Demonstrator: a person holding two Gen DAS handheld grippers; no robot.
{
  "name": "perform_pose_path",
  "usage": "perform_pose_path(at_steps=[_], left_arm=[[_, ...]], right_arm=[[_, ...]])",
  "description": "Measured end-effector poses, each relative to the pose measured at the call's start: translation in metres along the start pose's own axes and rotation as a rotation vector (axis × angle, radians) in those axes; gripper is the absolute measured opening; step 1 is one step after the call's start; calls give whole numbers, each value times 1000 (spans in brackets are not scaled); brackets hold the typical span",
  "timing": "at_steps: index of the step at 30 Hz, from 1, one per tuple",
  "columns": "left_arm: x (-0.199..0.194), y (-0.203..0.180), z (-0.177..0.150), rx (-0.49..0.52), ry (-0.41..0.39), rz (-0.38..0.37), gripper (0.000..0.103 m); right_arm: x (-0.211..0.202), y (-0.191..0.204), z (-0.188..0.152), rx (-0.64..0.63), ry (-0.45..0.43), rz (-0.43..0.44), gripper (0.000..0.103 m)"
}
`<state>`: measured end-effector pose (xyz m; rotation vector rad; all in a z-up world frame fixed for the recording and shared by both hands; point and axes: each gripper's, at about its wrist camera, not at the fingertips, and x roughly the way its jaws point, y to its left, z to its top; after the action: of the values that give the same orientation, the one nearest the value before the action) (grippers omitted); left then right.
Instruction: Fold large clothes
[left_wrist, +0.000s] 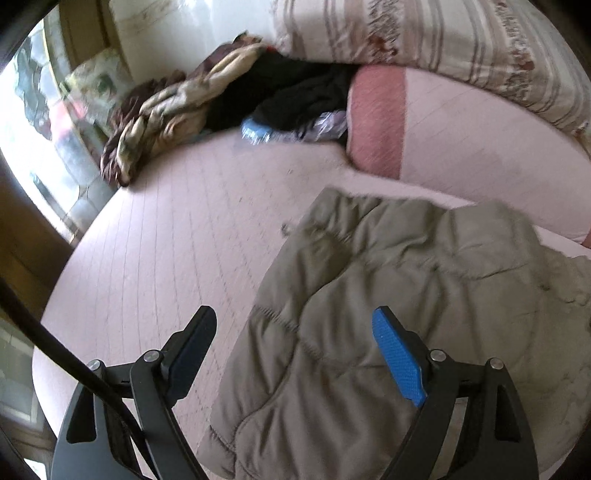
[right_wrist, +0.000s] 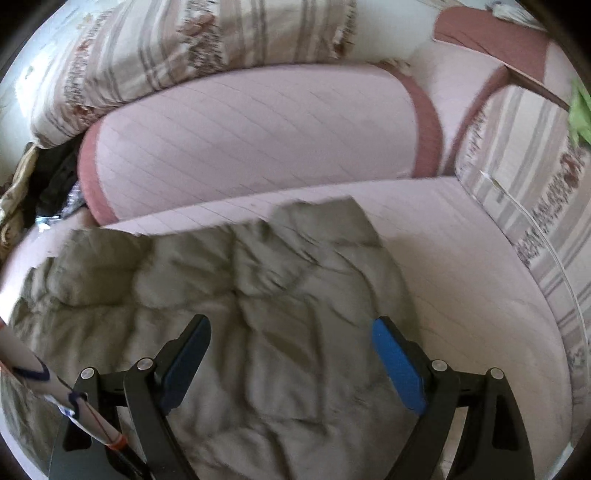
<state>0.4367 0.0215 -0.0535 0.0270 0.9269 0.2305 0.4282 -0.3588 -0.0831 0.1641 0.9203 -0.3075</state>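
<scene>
A large olive-grey quilted jacket (left_wrist: 388, 295) lies spread on the pink bed sheet (left_wrist: 166, 240); it also shows in the right wrist view (right_wrist: 240, 314). My left gripper (left_wrist: 295, 325) is open and empty, hovering over the jacket's left edge. My right gripper (right_wrist: 291, 332) is open and empty, hovering above the jacket's right half. Both have black fingers with blue pads (left_wrist: 399, 358). The jacket's near edge is hidden behind the grippers.
A pink bolster pillow (right_wrist: 258, 136) lies just behind the jacket. A striped folded duvet (right_wrist: 166, 55) is behind it. A heap of brown, black and blue clothes (left_wrist: 221, 103) sits at the far left by a window (left_wrist: 37, 110). Another striped quilt (right_wrist: 535, 184) is on the right.
</scene>
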Motion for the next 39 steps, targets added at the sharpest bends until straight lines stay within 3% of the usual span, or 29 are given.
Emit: perform_pose_path(at_steps=[4, 10, 14, 23, 28, 32, 39], left_arm=[[34, 9, -14, -25, 52, 9, 86], [59, 11, -20, -50, 16, -16, 87], [69, 10, -19, -69, 1, -41, 87], [80, 12, -22, -108, -7, -75, 87], [77, 12, -18, -98, 32, -43, 87], [53, 17, -17, -69, 64, -30, 85], [-9, 33, -48, -2, -21, -29, 85]], right_arm=[[21, -18, -10, 15, 27, -32, 92], [50, -18, -11, 11, 32, -11, 98], [71, -29, -12, 74, 39, 40, 103], [84, -37, -13, 116, 20, 84, 103], [79, -33, -14, 103, 26, 60, 103], [60, -26, -5, 77, 65, -20, 100], [-20, -38, -33, 64, -4, 51, 90]])
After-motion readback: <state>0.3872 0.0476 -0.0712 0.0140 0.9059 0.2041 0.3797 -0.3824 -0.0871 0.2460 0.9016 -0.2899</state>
